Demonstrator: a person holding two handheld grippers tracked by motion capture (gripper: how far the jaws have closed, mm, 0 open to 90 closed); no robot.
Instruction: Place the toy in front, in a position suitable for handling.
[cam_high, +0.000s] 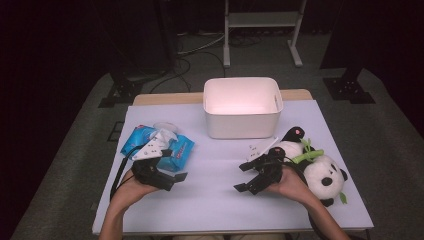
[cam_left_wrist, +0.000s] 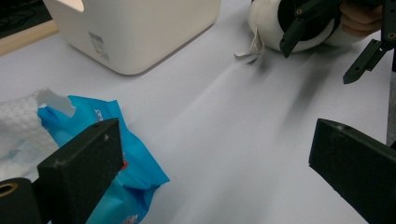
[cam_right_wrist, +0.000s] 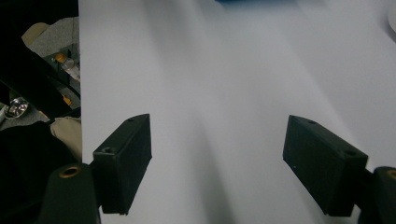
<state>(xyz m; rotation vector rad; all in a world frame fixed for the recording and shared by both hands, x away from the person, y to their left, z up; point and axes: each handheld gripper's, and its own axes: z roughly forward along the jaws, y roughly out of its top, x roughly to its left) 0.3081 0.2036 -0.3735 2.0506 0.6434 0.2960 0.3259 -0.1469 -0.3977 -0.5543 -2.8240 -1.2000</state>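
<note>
The plush panda (cam_left_wrist: 271, 28) is cut off by the left gripper view's top edge; the wet wipes pack (cam_left_wrist: 121, 163) runs off the bottom; its print is unreadable.

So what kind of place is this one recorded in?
Probably a lab or studio recording station: a table under a white cover, dark equipment stands and loose cables on grey carpet behind it, with a white bin set out.

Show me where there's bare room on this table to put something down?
The widest bare patch lies between the left gripper and the right gripper, below the white bin. It is crowded around the wipes pack and the toy panda.
</note>
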